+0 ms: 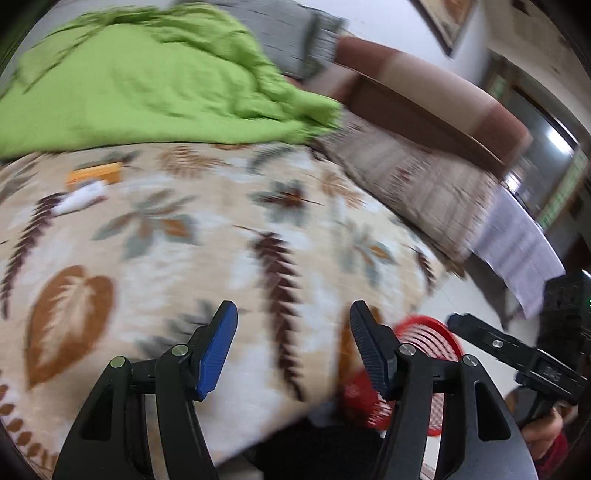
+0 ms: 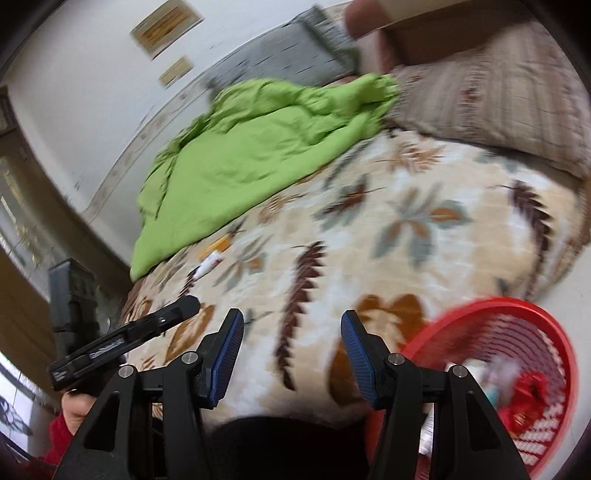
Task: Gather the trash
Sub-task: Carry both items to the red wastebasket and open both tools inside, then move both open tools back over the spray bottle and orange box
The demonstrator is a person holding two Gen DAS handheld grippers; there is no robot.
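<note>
Right wrist, red basket [image 2: 517,321], trash inside

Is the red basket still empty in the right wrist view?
No, the red basket beside the bed already holds several pieces of trash, including a red wrapper and pale items.

Bed [image 2: 424,236] under leaf-print blanket, green sheet [image 2: 236,155] far left, white wall [image 2: 85,85] with framed pictures [image 2: 166,29] behind

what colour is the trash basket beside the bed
Red: the basket shows best in the right wrist view, with trash inside.
</note>
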